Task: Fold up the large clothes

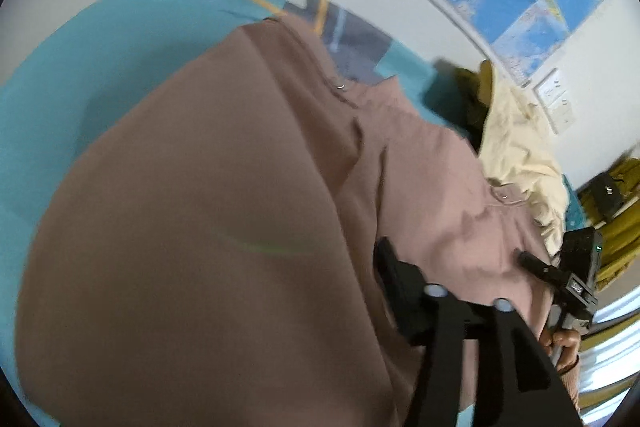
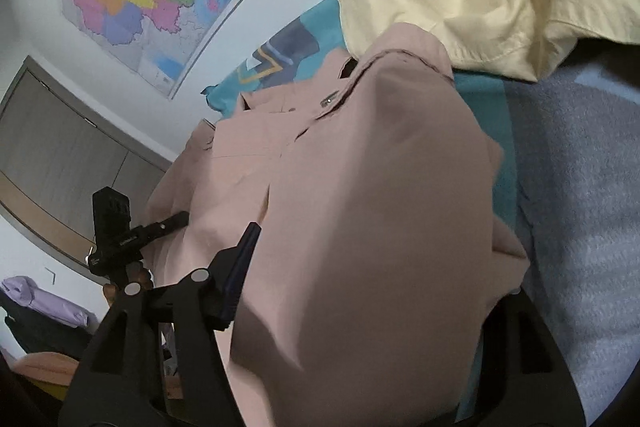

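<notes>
- Two grippers sit under the hem of the pink shirt (image 1: 248, 147), which lies collar-away on the teal bed cover (image 1: 72, 67).
- Left gripper (image 1: 264, 279): cloth hides one finger, so we cannot tell its state.
- Right gripper (image 2: 368, 287): jaws apart, cloth draped loosely between.
- We should pinch both corners level, then carry the hem toward the collar.
- Only the right view shows the blue blanket (image 2: 580, 187).

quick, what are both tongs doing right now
left tongs: cannot tell, pink shirt hides one finger
right tongs: cannot tell, shirt hides one finger
</notes>
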